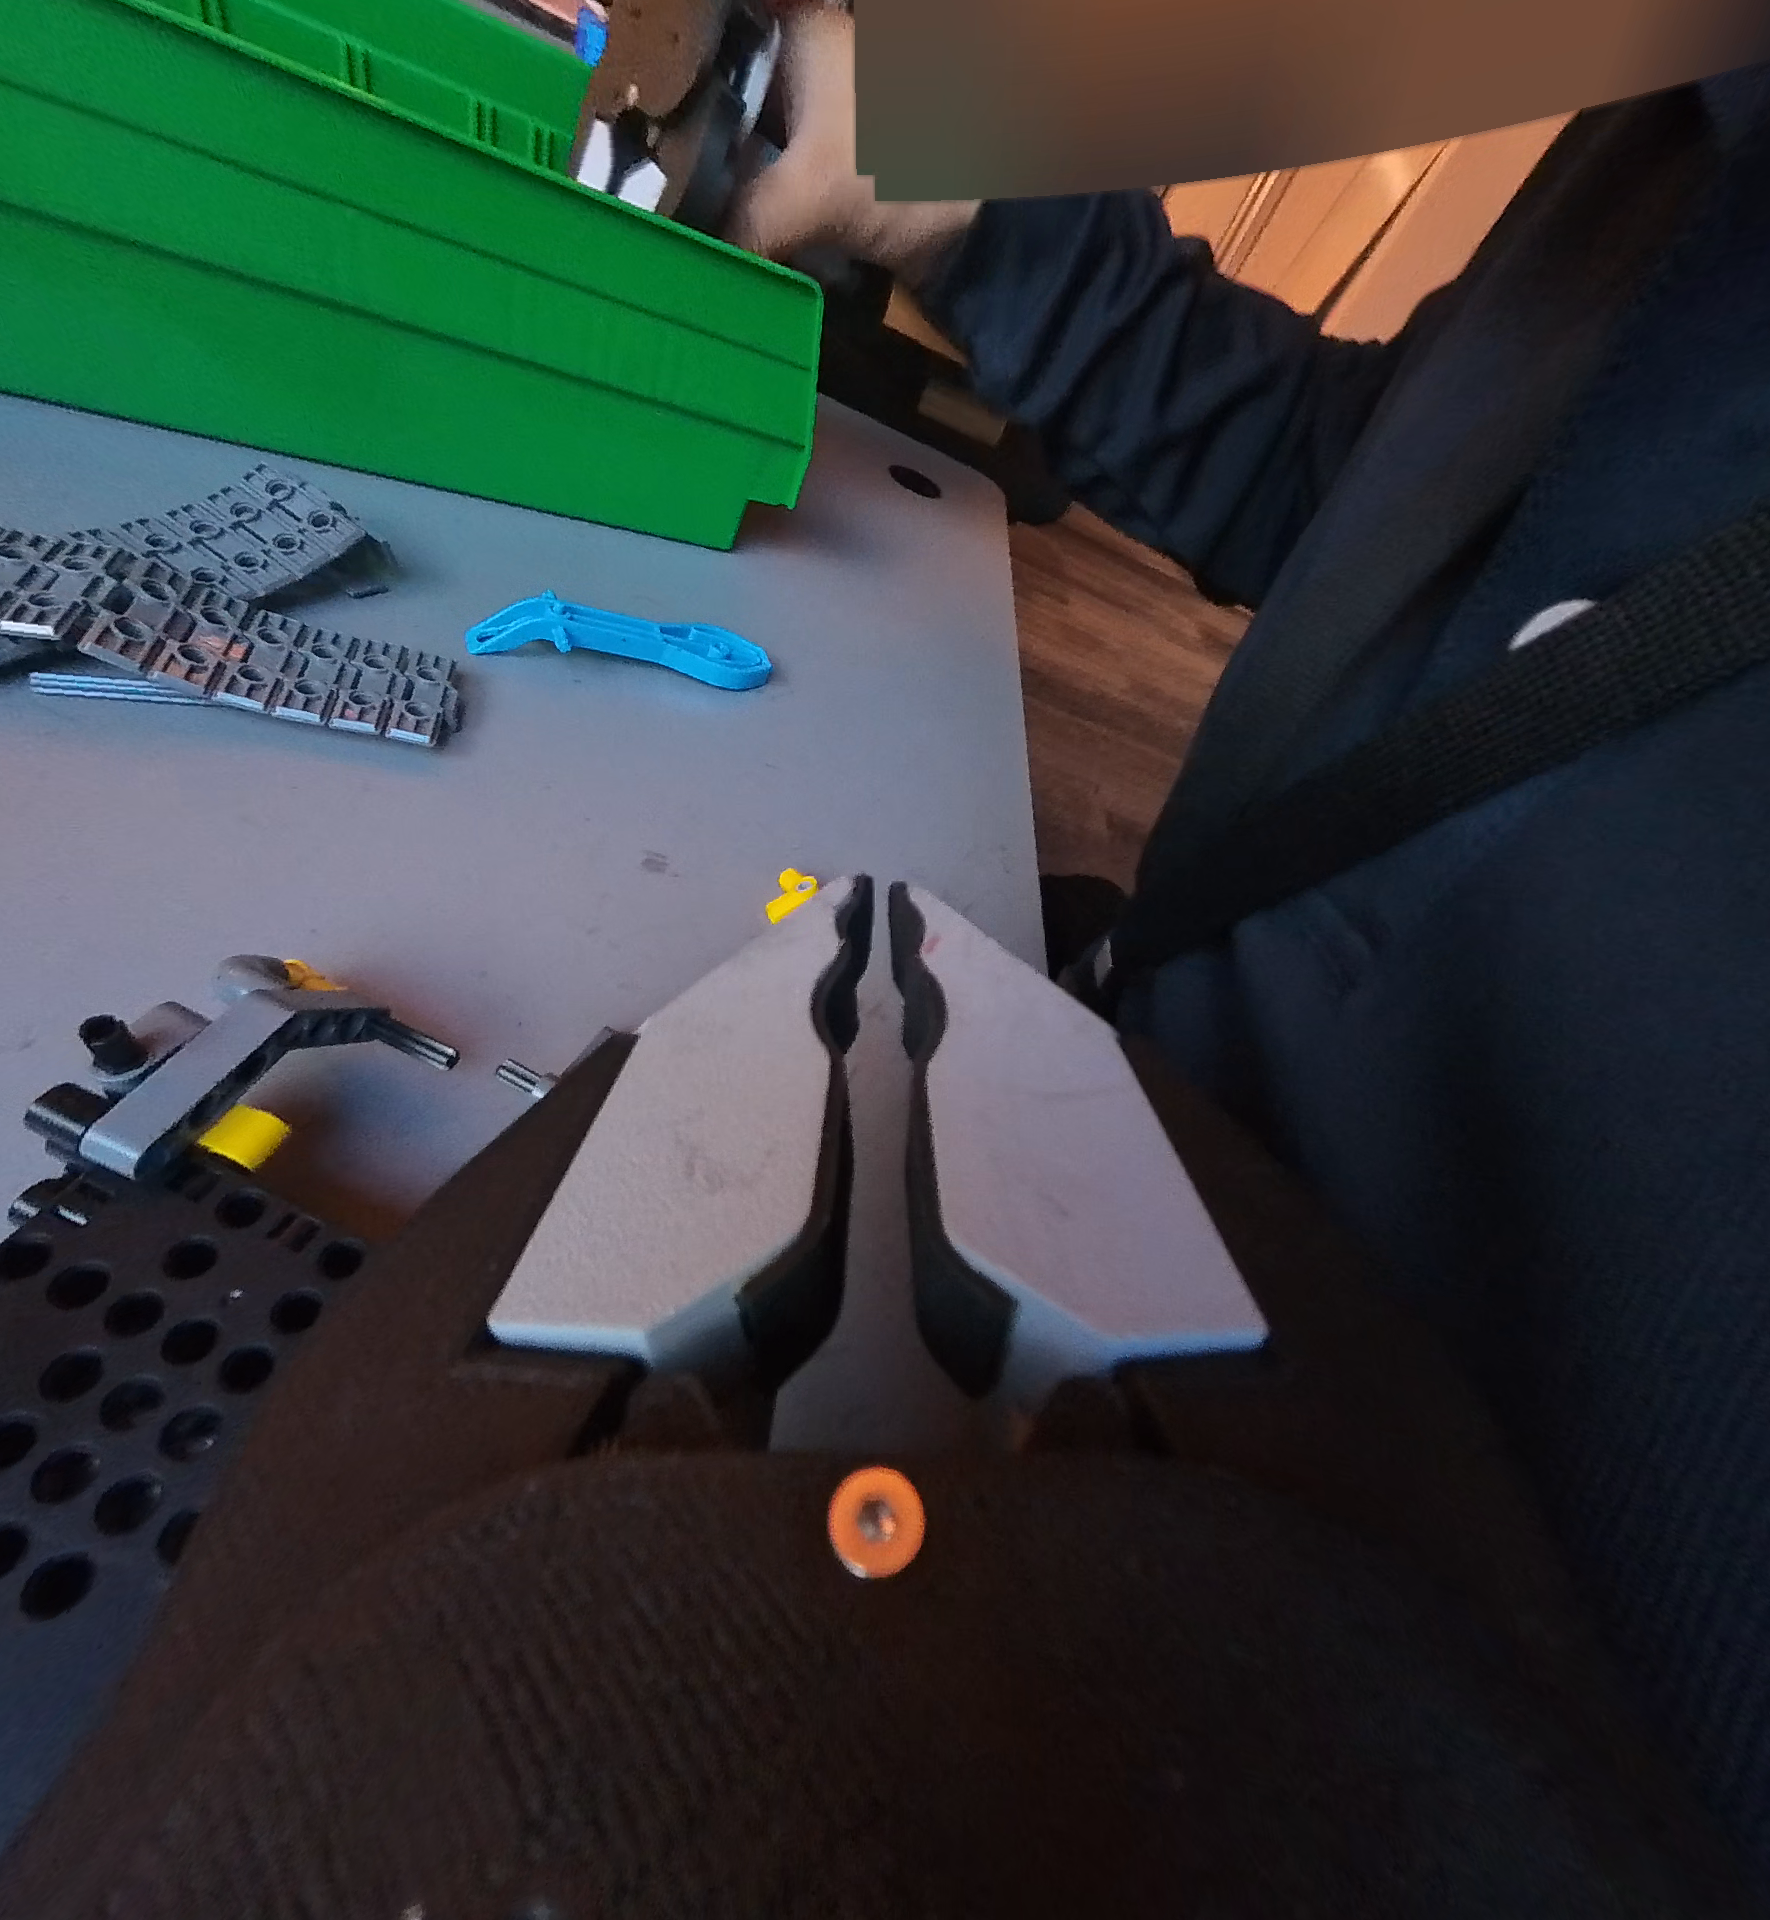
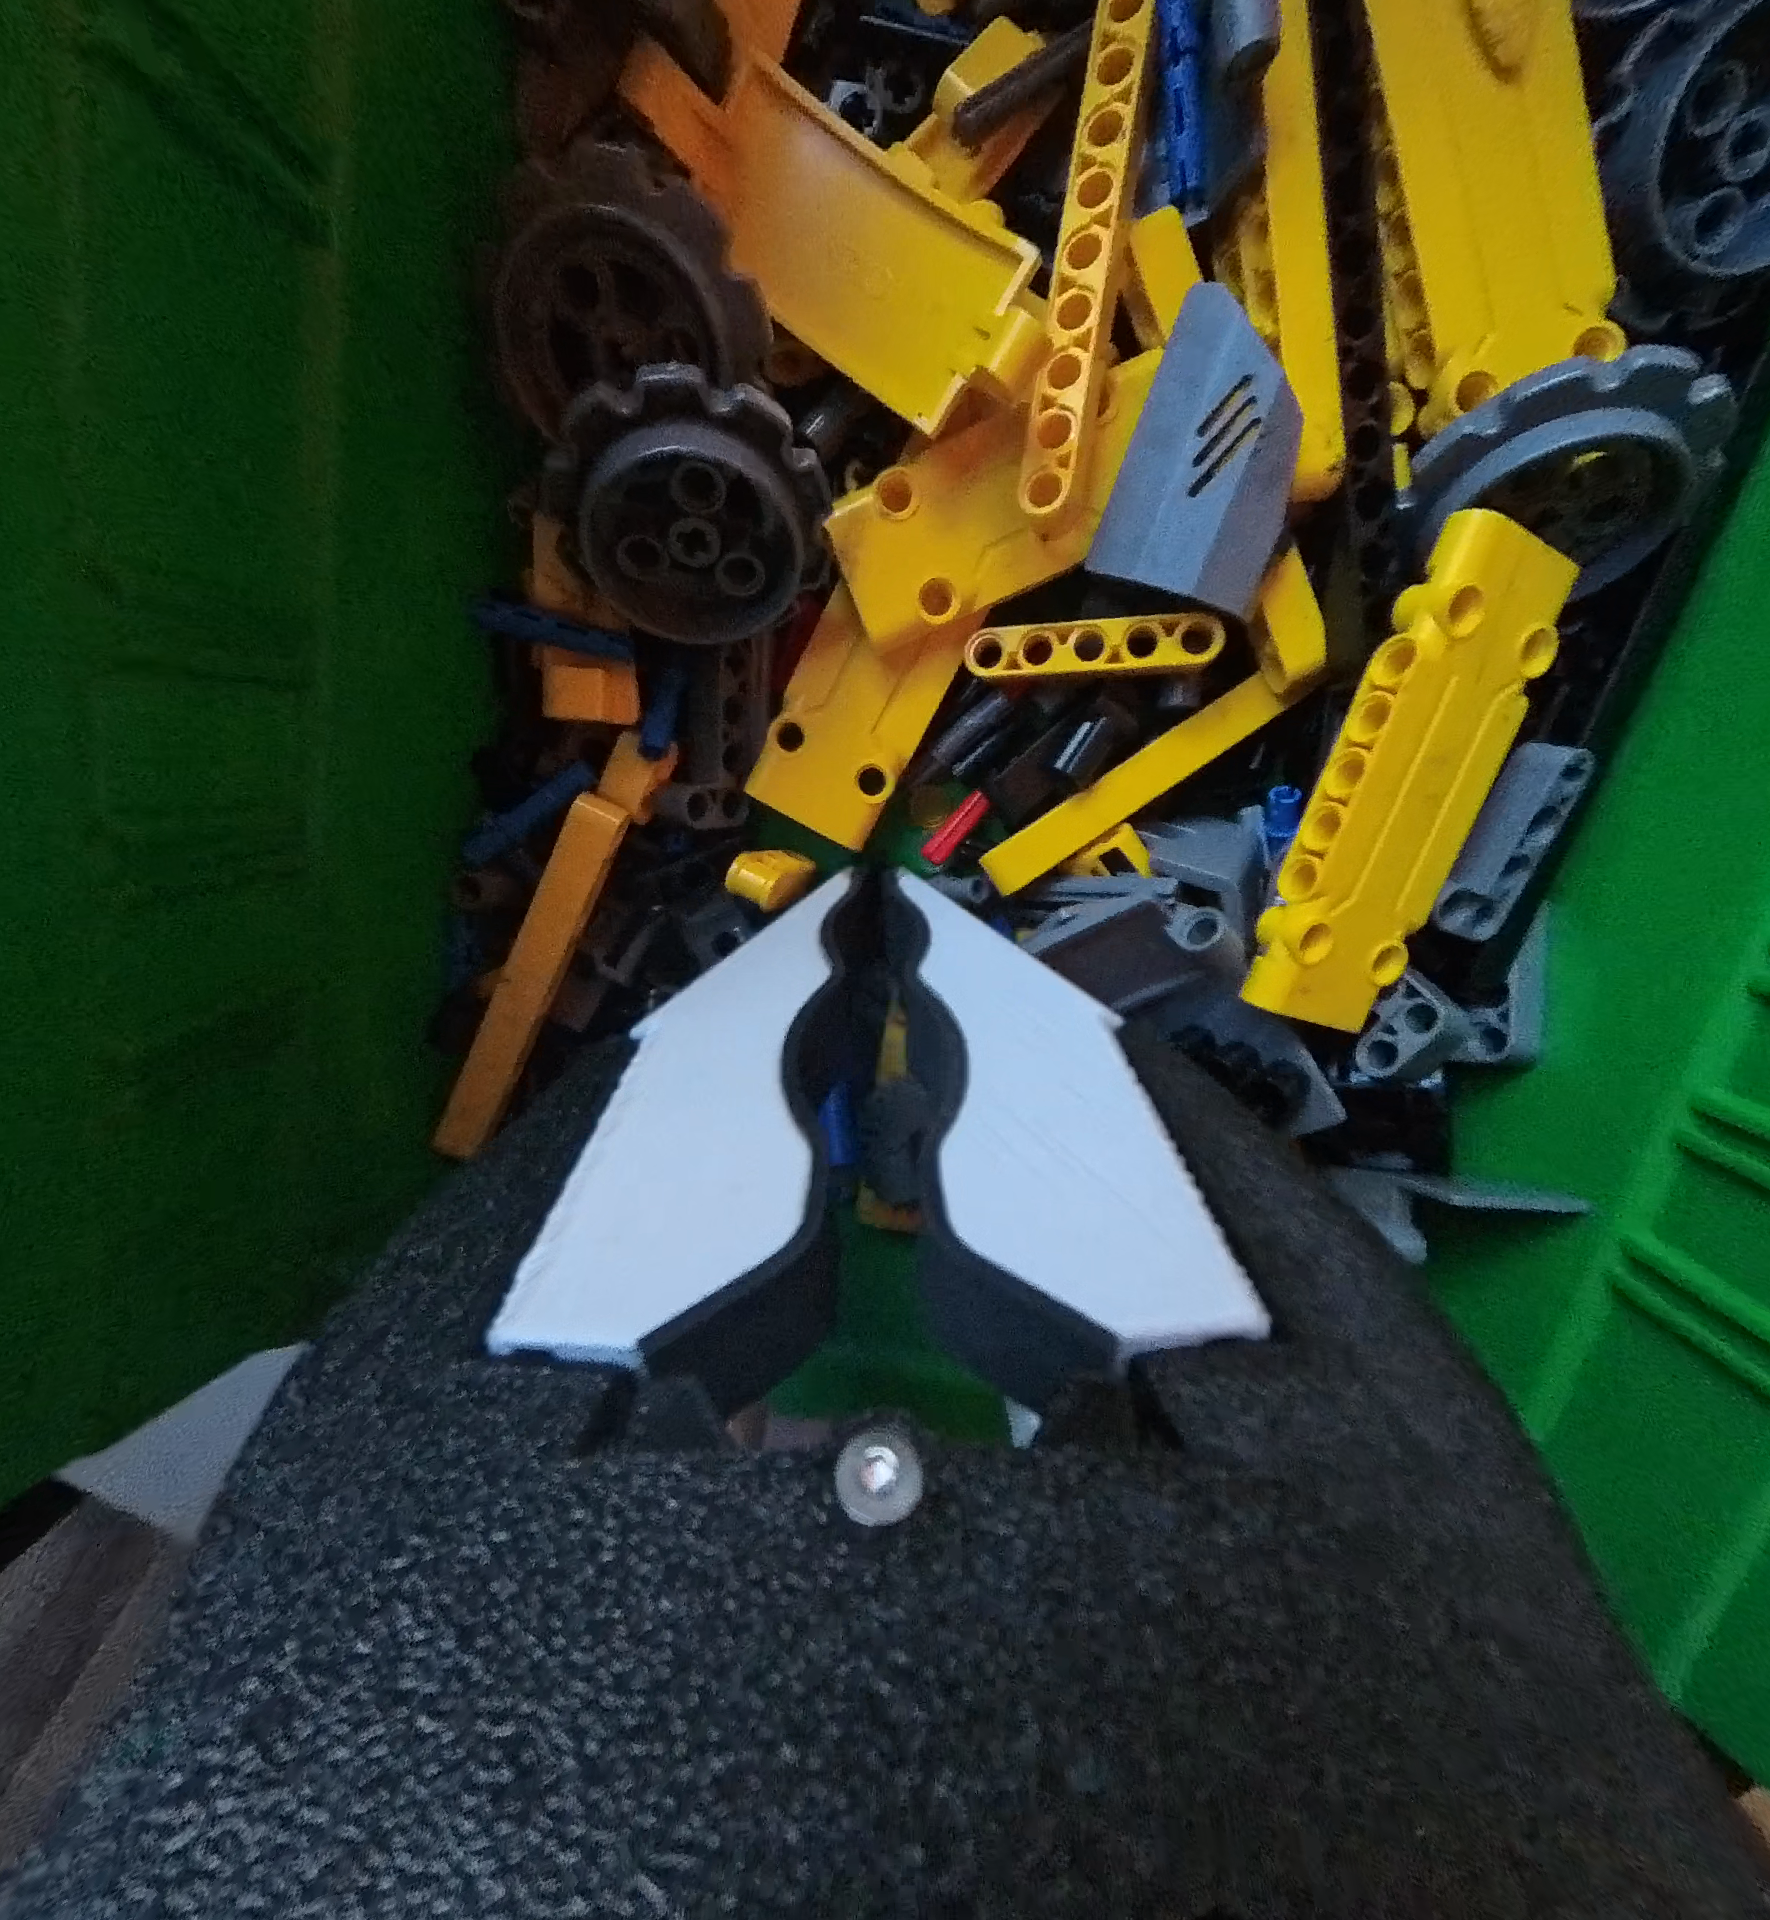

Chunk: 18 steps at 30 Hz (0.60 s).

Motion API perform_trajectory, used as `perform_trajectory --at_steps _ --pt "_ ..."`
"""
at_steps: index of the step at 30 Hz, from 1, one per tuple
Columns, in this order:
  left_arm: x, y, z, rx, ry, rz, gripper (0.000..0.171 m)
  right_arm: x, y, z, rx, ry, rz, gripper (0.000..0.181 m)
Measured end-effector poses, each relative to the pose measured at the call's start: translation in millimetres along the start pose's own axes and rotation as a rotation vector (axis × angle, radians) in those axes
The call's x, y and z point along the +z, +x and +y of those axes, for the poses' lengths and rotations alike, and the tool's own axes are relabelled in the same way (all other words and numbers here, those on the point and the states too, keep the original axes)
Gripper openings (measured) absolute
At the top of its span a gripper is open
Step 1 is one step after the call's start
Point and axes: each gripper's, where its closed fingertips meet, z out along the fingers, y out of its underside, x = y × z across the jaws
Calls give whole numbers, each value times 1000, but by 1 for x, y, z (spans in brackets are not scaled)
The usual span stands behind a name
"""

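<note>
Here, the grey worktop point(image 1: 569, 831) carries a long green bin point(image 1: 361, 343) along its far edge. In the right wrist view the bin's green walls point(image 2: 185, 623) enclose a deep jumble of plastic building pieces: yellow panels point(image 2: 1400, 769), holed yellow beams point(image 2: 1078, 260), dark toothed wheels point(image 2: 694, 520) and a grey sloped piece point(image 2: 1193, 457).

The right hand-held gripper point(image 2: 876, 883) reaches down into this pile, its fingers drawn nearly together; small blue and dark pieces show in the hollow between the pads, but whether they are pinched or merely lie behind cannot be told.

The left hand-held gripper point(image 1: 879, 894) sits low over the worktop near its right edge, fingers pressed close with only a thin slit between them and nothing in it.

A black holed plate point(image 1: 102, 1382) with a grey and yellow assembly point(image 1: 206, 1081) lies at the near left. Grey studded track strips point(image 1: 185, 603) lie toward the far left, in front of the bin. A blue lever-shaped tool point(image 1: 621, 639) lies between the strips and the right edge. A tiny yellow piece point(image 1: 790, 896) rests just beside the left fingertips.
</note>
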Motion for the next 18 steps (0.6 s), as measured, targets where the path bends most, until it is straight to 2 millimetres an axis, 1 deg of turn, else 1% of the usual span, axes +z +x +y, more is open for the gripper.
perform_trajectory --at_steps 3,8,11,14,17,18 --pt "-2 0 -2 -10 13 12 0 -6 6 -3 -22 49 43 0" --pt "-2 2 -2 -3 13 15 1 -20 7 -6 -21 150 23 0" --pt "-2 1 -2 -4 13 14 1 -34 6 -11 -44 243 47 0" --pt "-2 2 -2 8 15 8 4 -66 -10 -26 -130 395 97 0" --pt "1 4 0 33 -4 -1 8 -105 -36 -41 -280 560 206 0" --pt "2 5 2 46 -16 0 9 -119 -49 -45 -336 613 237 0"
